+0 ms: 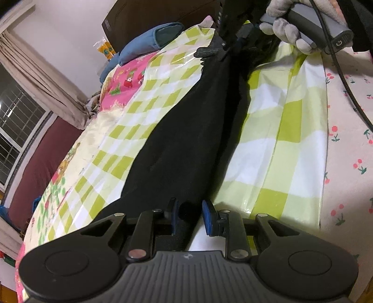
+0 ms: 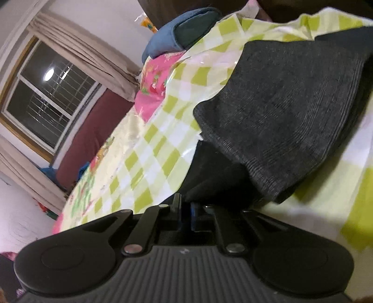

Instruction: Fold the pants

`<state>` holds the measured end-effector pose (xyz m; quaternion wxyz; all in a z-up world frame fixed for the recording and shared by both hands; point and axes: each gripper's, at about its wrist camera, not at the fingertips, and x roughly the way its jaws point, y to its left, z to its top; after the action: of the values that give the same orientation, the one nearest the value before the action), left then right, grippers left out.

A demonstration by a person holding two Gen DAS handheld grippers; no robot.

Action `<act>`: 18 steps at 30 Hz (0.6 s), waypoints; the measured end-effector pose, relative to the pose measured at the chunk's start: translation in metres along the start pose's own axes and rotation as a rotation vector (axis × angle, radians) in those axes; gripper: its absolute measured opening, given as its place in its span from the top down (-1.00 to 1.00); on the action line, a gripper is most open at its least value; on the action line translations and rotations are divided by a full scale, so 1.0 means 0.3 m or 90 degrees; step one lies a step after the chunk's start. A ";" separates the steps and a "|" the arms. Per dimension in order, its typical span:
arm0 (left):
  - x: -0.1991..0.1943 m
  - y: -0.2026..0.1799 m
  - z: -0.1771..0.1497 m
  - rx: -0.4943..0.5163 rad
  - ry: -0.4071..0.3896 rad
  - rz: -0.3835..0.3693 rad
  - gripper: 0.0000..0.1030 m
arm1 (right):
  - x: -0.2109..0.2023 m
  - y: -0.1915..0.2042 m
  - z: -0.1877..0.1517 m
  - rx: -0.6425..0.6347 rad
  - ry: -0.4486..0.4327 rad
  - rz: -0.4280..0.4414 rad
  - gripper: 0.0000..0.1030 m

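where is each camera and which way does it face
Left wrist: on the left gripper, looking along the black pants on the checked sheet; a gloved hand and the right gripper show far off.
Right wrist: on the right gripper, jaws near shut, facing the pants' grey waistband.
Shared: pants, sheet, blue pillow, window.

This is a bedroom in a home. A bed [image 1: 345,139] with a cherry-print sheet fills both views, overlaid by a green-and-white checked plastic cover [image 1: 286,130] and a pink cartoon-print quilt [image 2: 151,93], with a blue pillow [image 1: 149,39] against a dark wooden headboard [image 1: 144,16]. Beige curtains [image 2: 93,60] hang beside a barred window [image 2: 53,93] that is dark outside, set in plain white walls.
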<state>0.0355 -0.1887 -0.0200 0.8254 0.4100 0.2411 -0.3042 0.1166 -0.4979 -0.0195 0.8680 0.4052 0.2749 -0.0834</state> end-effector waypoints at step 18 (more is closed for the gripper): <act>-0.004 -0.017 -0.024 -0.004 0.013 -0.017 0.19 | 0.038 -0.111 -0.063 0.135 -0.008 0.014 -0.19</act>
<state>0.0299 -0.1849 -0.0259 0.8201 0.4070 0.2558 -0.3105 0.1061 -0.5047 -0.0575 0.8229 0.4971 0.2545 -0.1049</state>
